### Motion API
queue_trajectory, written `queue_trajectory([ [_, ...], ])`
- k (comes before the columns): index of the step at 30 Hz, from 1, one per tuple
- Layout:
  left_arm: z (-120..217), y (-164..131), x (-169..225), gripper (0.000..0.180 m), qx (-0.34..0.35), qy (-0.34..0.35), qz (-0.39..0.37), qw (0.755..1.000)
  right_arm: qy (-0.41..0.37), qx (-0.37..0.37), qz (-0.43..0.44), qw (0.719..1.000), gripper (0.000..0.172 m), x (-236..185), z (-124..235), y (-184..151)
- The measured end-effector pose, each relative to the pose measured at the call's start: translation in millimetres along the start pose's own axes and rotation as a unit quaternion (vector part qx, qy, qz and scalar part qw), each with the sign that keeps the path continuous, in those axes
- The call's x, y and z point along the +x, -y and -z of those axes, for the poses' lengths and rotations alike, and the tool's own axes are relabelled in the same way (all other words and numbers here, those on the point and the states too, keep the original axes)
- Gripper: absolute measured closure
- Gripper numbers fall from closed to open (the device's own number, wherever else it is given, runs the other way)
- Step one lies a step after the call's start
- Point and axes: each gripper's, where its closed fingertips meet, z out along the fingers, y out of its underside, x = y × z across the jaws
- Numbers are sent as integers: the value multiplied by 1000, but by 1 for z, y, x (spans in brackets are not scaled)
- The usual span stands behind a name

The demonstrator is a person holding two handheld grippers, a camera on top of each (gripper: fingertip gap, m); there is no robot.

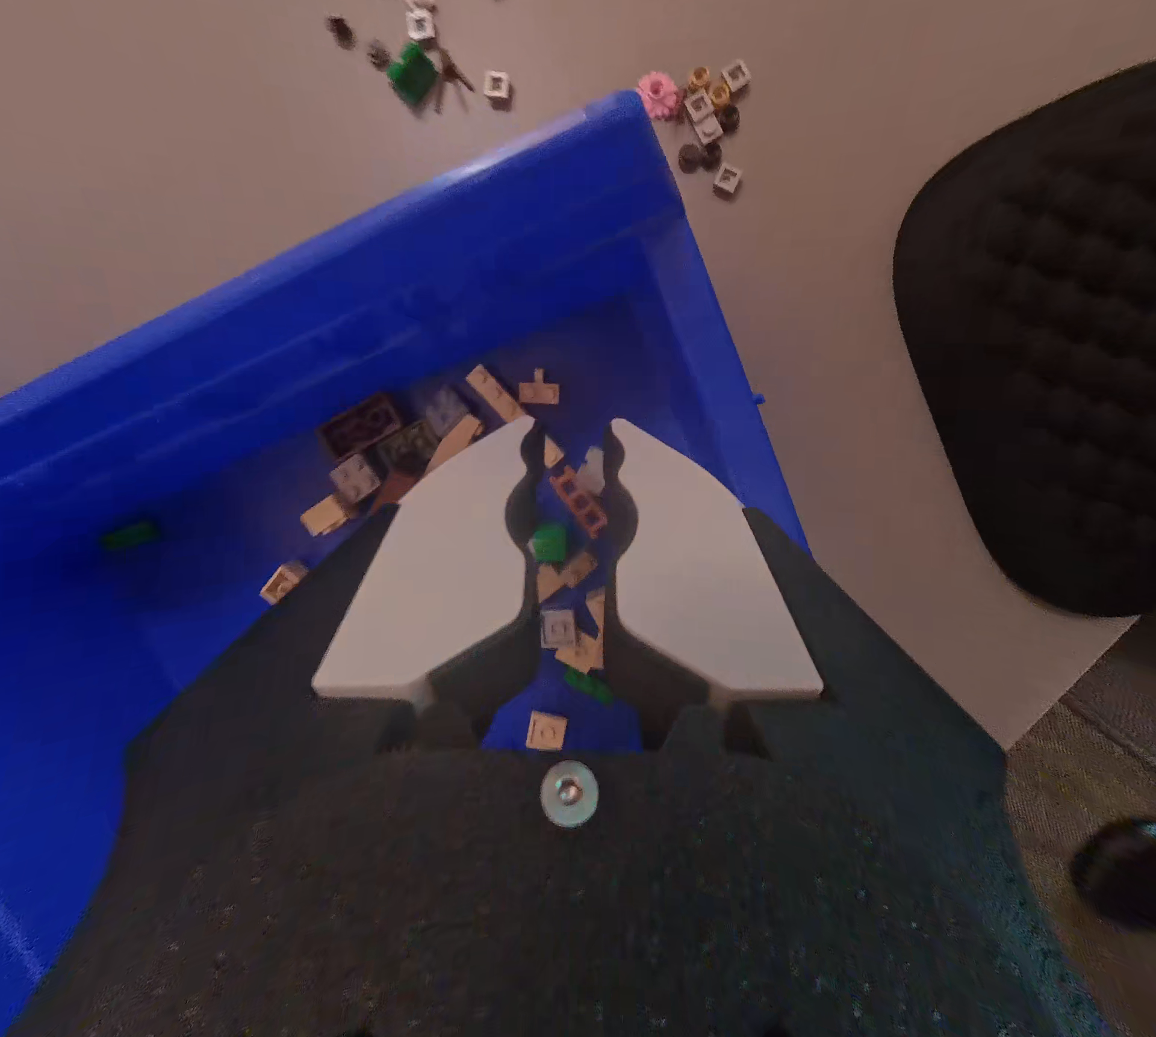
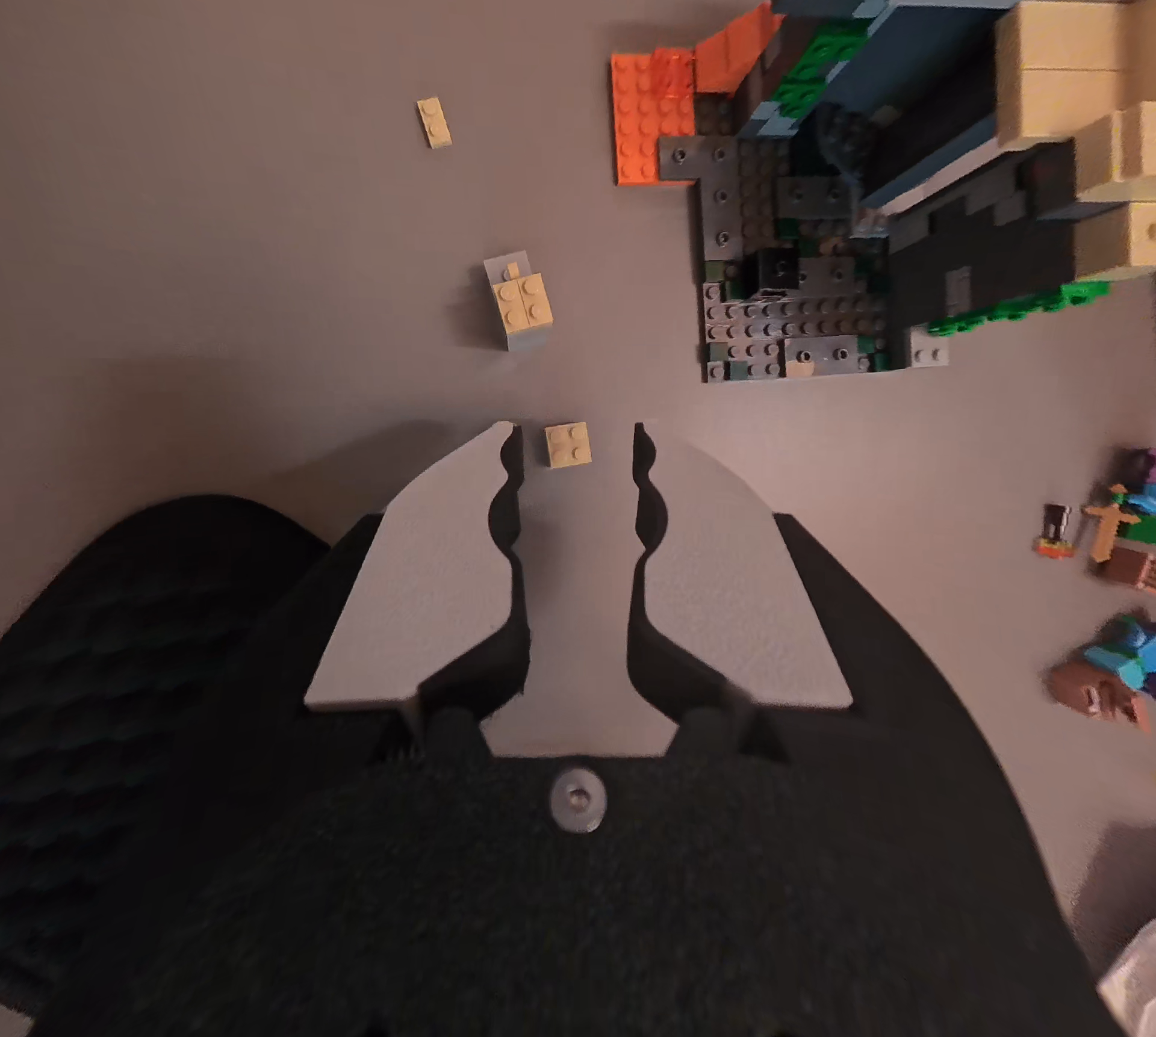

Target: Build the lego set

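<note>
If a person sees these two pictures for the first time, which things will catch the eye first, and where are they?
In the left wrist view, a bright blue bin fills the middle, with small tan, grey and green bricks lying inside under the left gripper. In the right wrist view, a large brick building with an orange plate stands at the upper right, and a small tan square brick lies on the table between the open fingers of the right gripper, untouched.

The left gripper (image 1: pixel 570 432), a black textured body with two pale grey fingers (image 1: pixel 450 557), points steeply down, its tips standing a narrow way apart with nothing pinched between the pads. The right gripper (image 2: pixel 574 435), of the same build, also points down, its pale grey fingers (image 2: pixel 431 569) spread wider, the dark scalloped inner pads pressing on nothing.
</note>
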Motion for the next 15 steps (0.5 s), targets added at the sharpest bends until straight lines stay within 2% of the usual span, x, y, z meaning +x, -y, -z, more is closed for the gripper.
queue_trajectory([
  [7,-41,-4,-1,161,-60,-46,-29,997,-8,15,-37,999,139,-9,9,-13],
  [15,-51,-13,-11,157,-92,-43,-33,994,-5,25,-66,998,141,-11,9,-24],
])
